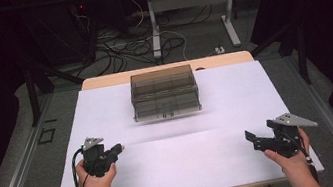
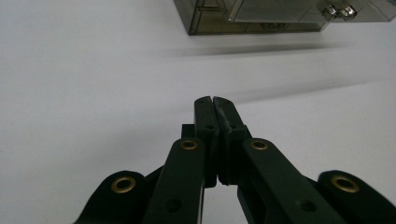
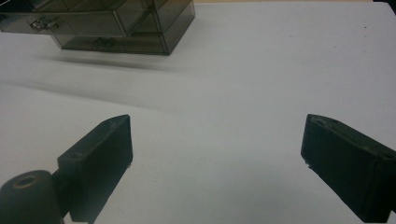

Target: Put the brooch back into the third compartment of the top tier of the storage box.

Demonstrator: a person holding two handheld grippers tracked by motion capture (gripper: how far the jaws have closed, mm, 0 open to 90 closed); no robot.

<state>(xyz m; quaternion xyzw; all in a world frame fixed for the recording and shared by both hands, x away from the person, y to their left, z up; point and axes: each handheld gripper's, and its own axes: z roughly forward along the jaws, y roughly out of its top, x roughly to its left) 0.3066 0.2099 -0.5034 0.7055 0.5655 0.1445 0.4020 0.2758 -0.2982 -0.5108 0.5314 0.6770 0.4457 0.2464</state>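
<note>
Left hand (image 1: 94, 178) held the left gripper (image 1: 118, 147) over the near-left part of the white tabletop (image 1: 218, 110), jaws pointing right and slightly toward the far side. In the left gripper view the jaws (image 2: 215, 109) were pressed together tip to tip, with nothing between them. A black cable (image 1: 75, 174) looped from this gripper down past the wrist. A grey plate (image 1: 93, 141) sat on top of the gripper.

Centre, far half of the tabletop: a smoky translucent drawer box (image 1: 165, 92), upright, front facing the person, well apart from both grippers. Two tiers of drawers were visible from the front. In the left gripper view a drawer with a metallic knob (image 2: 339, 11) seemed to stand out slightly from the box face; the crop at the frame edge made this uncertain. The right gripper view showed the box (image 3: 121, 25) at upper left with a small handle (image 3: 44, 23) on an upper drawer.

Right hand (image 1: 290, 155) held the right gripper (image 1: 254, 141) over the near-right part of the tabletop, jaws pointing left. The jaws were spread wide, empty, bare white surface showing between them in the right gripper view (image 3: 215, 154). Its grey plate (image 1: 294, 120) tilted toward the right edge.

Beyond the tabletop: cables on the floor (image 1: 131, 46) and the legs of another table (image 1: 229, 17).
</note>
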